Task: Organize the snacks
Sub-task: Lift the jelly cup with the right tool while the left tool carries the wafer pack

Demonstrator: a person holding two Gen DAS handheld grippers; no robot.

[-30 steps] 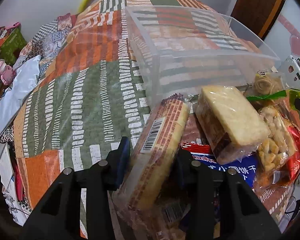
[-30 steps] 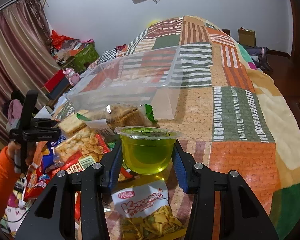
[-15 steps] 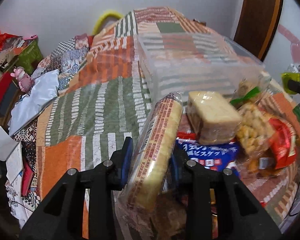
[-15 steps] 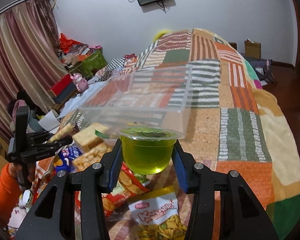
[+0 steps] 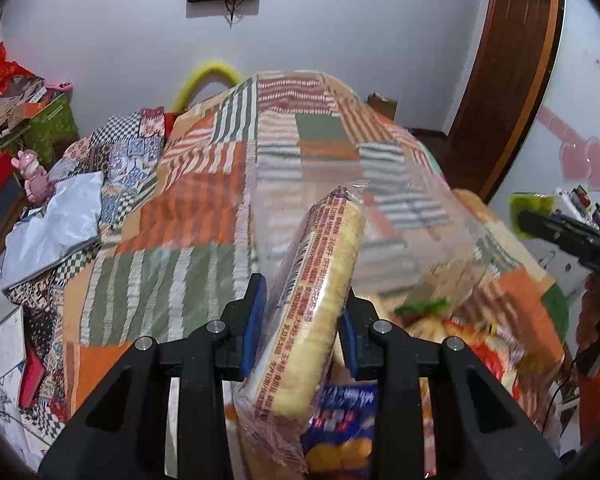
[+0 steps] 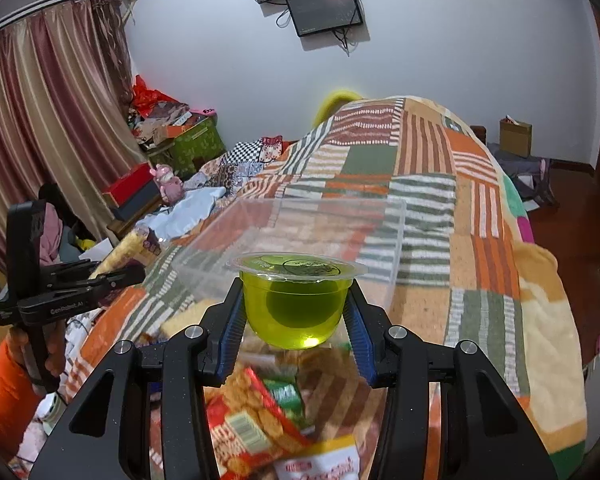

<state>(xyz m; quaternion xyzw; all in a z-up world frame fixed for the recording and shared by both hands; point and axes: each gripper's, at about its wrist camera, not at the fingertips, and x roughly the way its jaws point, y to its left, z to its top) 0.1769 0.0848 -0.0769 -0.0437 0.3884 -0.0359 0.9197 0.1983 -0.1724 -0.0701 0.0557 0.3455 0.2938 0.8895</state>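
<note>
My left gripper [image 5: 302, 330] is shut on a long wrapped cake pack [image 5: 320, 292] and holds it in the air, in front of the clear plastic bin [image 5: 340, 216]. My right gripper [image 6: 296, 330] is shut on a green jelly cup [image 6: 296, 300], held above the snack pile and just before the same clear bin [image 6: 332, 228]. The left gripper with its cake pack also shows in the right wrist view [image 6: 100, 280] at the left. The jelly cup shows at the right edge of the left wrist view [image 5: 530, 212].
Loose snack bags lie below: a red cracker bag [image 6: 252, 416], a yellow chip bag [image 6: 320, 460], a blue bag [image 5: 340, 420]. The bin stands on a patchwork bedspread [image 6: 480, 240]. Clutter, boxes and a pink toy [image 6: 168, 184] are at the bed's left side.
Both grippers have risen with their loads. The cake pack and the jelly cup are now higher above the snack pile and closer to the bin.
</note>
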